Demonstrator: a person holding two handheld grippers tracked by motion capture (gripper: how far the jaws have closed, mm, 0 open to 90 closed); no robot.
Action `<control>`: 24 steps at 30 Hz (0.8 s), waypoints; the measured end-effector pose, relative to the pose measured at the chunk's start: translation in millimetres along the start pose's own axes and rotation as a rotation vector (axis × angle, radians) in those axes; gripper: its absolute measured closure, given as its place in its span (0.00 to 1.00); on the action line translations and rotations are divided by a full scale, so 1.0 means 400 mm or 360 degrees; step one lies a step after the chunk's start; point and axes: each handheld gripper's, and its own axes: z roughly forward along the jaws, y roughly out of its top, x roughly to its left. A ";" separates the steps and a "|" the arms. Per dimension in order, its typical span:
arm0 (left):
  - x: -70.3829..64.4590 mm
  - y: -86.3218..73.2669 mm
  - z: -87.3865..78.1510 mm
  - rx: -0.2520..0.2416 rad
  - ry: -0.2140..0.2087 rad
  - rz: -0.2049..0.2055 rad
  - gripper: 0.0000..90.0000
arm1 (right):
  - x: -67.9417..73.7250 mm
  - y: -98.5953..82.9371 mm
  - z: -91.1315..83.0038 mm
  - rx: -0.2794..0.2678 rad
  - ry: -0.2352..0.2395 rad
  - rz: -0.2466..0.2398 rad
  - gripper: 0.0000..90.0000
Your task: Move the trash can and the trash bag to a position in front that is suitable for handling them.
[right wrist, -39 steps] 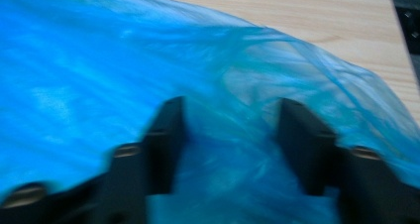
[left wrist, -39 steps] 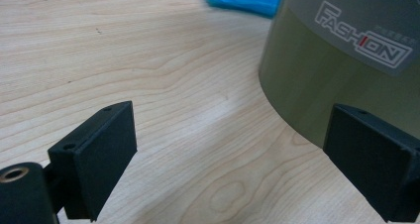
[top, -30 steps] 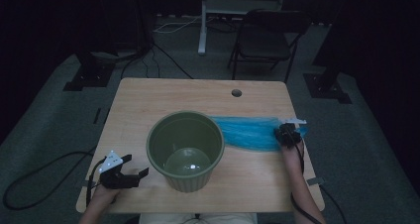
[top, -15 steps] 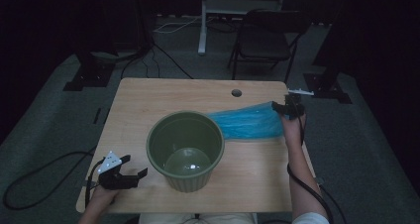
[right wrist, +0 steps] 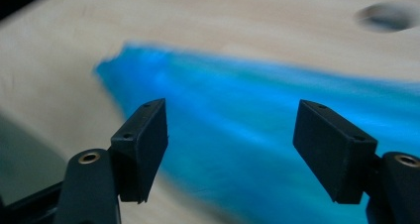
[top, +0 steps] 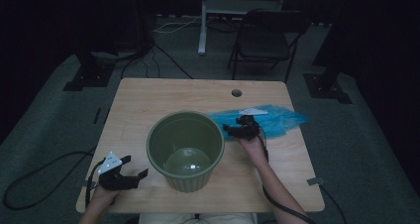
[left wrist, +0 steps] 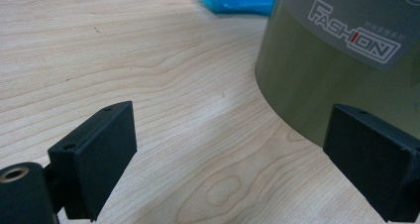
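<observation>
We had the right tongs (top: 236, 130) gaping wide right over the near end of the blue bag (top: 277, 119), its length running away from the bin (top: 185, 149), while our left tongs (top: 130, 172), also open, sat idle beside the bin.

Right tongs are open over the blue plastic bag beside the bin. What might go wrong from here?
1. The thin blue plastic bag lies flat on the wooden table; the open right tongs may slide over it and pinch nothing.
2. The round green plastic bin stands close beside them; a sideways move could knock it.
3. The open left tongs do not grip the bin, so it could shift.
</observation>
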 end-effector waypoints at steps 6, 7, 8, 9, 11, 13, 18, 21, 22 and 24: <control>0.008 -0.001 -0.005 -0.0010 0.0001 -0.0021 0.08 | 0.071 -0.046 0.091 0.0180 -0.0069 -0.0186 0.32; 0.008 -0.001 -0.005 -0.0010 0.0001 -0.0021 0.08 | 0.071 -0.046 0.091 0.0180 -0.0069 -0.0186 0.32; 0.008 -0.001 -0.005 -0.0010 0.0001 -0.0021 0.08 | 0.075 -0.050 0.102 0.0206 -0.0088 -0.0201 0.32; 0.008 -0.001 -0.005 -0.0010 0.0001 -0.0021 0.08 | 0.075 -0.050 0.102 0.0206 -0.0088 -0.0201 0.33; 0.011 -0.001 -0.008 -0.0019 0.0008 -0.0027 0.08 | 0.078 -0.052 0.114 0.0184 -0.0160 -0.0201 0.49; 0.011 -0.002 -0.007 -0.0018 0.0006 -0.0028 0.08 | 0.072 -0.049 0.113 0.0166 -0.0186 -0.0178 0.66; 0.003 -0.003 0.001 0.0011 -0.0006 -0.0008 0.08 | 0.034 -0.033 0.113 0.0191 -0.0192 -0.0111 0.97; 0.000 -0.001 0.004 0.0014 -0.0012 0.0003 0.08 | 0.018 -0.031 0.093 0.0193 -0.0181 -0.0124 0.98; -0.001 -0.001 0.004 0.0009 -0.0013 0.0000 0.08 | 0.012 -0.032 0.082 0.0187 -0.0178 -0.0129 0.98; -0.001 0.000 0.001 0.0006 -0.0011 -0.0003 0.08 | -0.001 -0.034 0.062 0.0180 -0.0166 -0.0132 0.98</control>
